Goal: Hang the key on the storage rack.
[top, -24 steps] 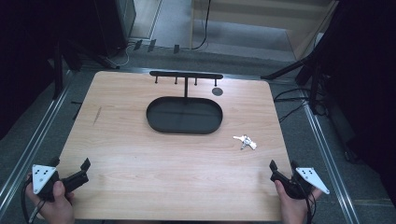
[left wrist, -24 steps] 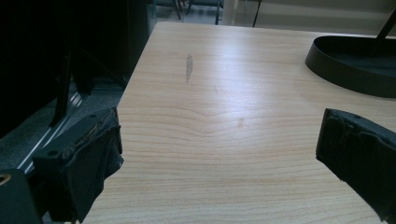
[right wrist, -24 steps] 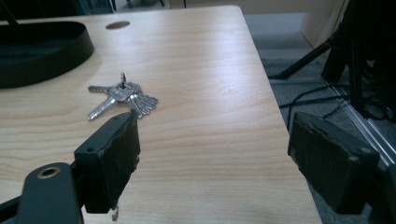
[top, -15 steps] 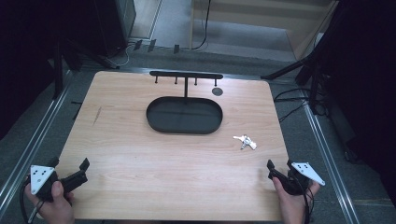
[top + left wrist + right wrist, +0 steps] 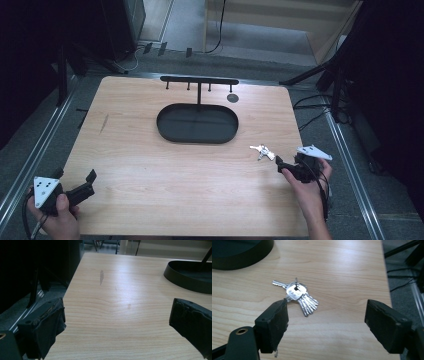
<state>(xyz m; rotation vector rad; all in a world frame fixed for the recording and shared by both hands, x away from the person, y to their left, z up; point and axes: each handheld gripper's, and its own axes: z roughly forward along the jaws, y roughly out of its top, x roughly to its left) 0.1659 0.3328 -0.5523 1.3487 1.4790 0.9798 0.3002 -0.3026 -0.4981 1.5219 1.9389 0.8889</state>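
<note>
Keys: bunch of silver keys [image 5: 262,151] lies flat on wooden table [image 5: 150,165], right side, btwn black oval tray [image 5: 197,124] and table's right edge, apart from tray.
Right gripper [image 5: 281,163]: high view puts it just beside the keys, on their near-right side, jaws pointing at them. Jaws spread wide, nothing pinched.
Right gripper view: keys [image 5: 297,293] fanned out on a ring, one key sticking out to the left; left jaw's tip overlaps the bunch's edge, contact can't tell. Tray rim at top left.
Left gripper [image 5: 82,187]: near-left corner of table, well apart from keys, jaws spread, nothing btwn them.
Left gripper view: bare wood w/ a dark streak [image 5: 101,277], tray wall [image 5: 186,280] at top right.
High view extra: black T-shaped hook rack [image 5: 199,81] standing behind tray, small dark disc [image 5: 232,97] beside it.
</note>
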